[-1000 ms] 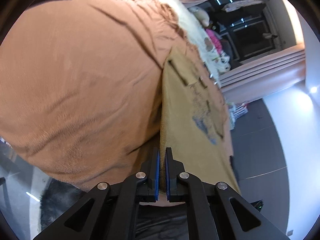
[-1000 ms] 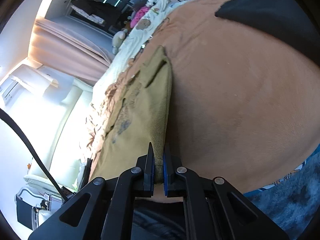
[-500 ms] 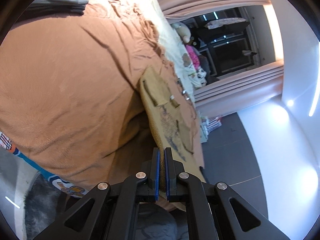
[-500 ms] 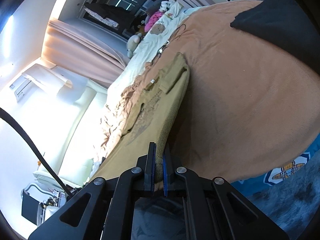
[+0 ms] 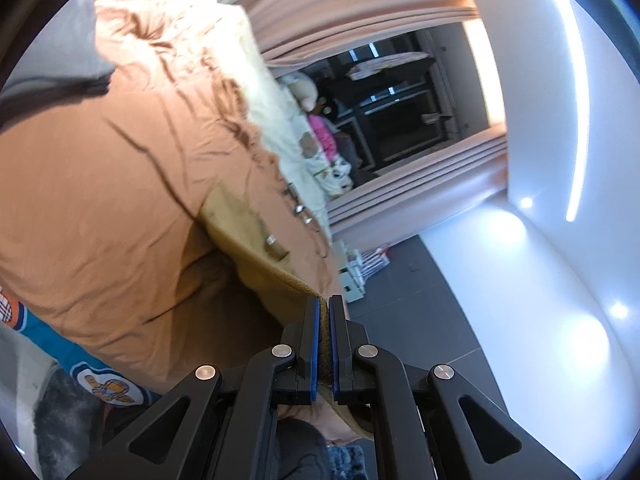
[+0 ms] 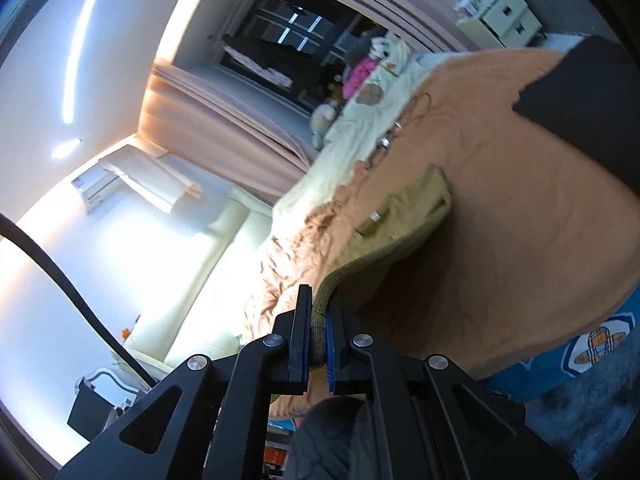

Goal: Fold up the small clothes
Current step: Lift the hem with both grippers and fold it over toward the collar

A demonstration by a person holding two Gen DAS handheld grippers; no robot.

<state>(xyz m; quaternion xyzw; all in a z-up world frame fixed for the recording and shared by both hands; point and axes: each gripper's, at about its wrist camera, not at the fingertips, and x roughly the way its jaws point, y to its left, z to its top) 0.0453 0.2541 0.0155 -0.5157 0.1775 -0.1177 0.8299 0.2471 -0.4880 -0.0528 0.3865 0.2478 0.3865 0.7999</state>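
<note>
Left gripper point(image 5: 324, 344): blue pads clamped tight on a corner of the tan garment point(image 5: 256, 240), woven hem edge pinched between them. Right gripper point(image 6: 318, 340): likewise clamped on the other near corner, a thick ribbed olive hem point(image 6: 320, 320) bulging up between the pads. Garment point(image 6: 400, 216) stretched forward and away from both sets of fingers, long axis along the pointing direction, near edge lifted off the bed, far end resting on the orange-brown bedspread point(image 5: 100, 200). Neither hand nearer: each on its own corner, equal share of the near edge. Coming fold judged to run forward, near edge toward far end, both corners level together.

Fabric: soft knit, matte, mustard-tan, limp enough to sag between the grips; a small metal buckle point(image 6: 375, 216) on a strap near the far end. Bedspread smooth with long shallow creases, rumpled toward the cream sheet point(image 5: 276, 128). Beyond: pink pleated curtain point(image 5: 400, 184), plush toy point(image 6: 326, 118) at the bed's far side, dark folded cloth point(image 6: 580, 92) on the spread.
</note>
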